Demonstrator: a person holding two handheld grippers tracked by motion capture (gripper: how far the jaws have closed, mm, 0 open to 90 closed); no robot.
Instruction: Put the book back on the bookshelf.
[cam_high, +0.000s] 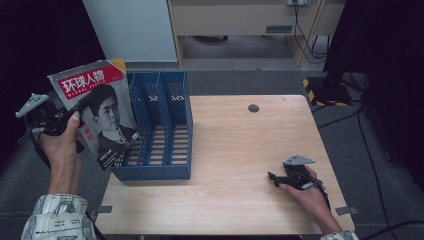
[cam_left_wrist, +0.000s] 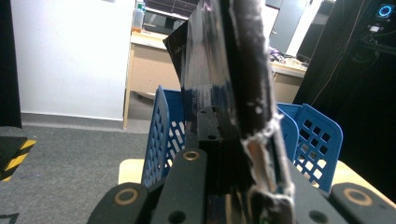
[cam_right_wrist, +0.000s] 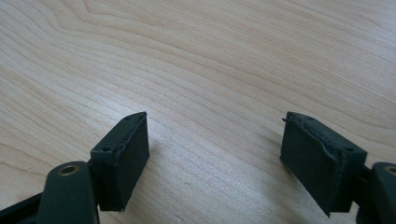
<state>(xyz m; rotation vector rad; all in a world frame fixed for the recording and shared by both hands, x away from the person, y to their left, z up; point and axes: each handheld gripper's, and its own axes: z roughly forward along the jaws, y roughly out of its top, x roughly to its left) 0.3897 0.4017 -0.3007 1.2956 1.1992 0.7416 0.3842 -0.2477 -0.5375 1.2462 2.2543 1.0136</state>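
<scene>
Magazine (cam_high: 97, 107) sits clamped in my left tongs (cam_high: 67, 117), held upright over the tabletop's (cam_high: 240, 150) left edge, against the left wall of the blue file rack (cam_high: 160, 130). My right tongs (cam_high: 275, 177) rest low near the right front corner, their pads (cam_right_wrist: 123, 158) apart with nothing between them.

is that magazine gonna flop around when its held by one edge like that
Probably a little. The magazine is thin and glossy, and the left tongs pinch it at one edge, so the free part may bend or sway. It looks fairly flat now, so it seems light; the shiny cover could slip.
</scene>
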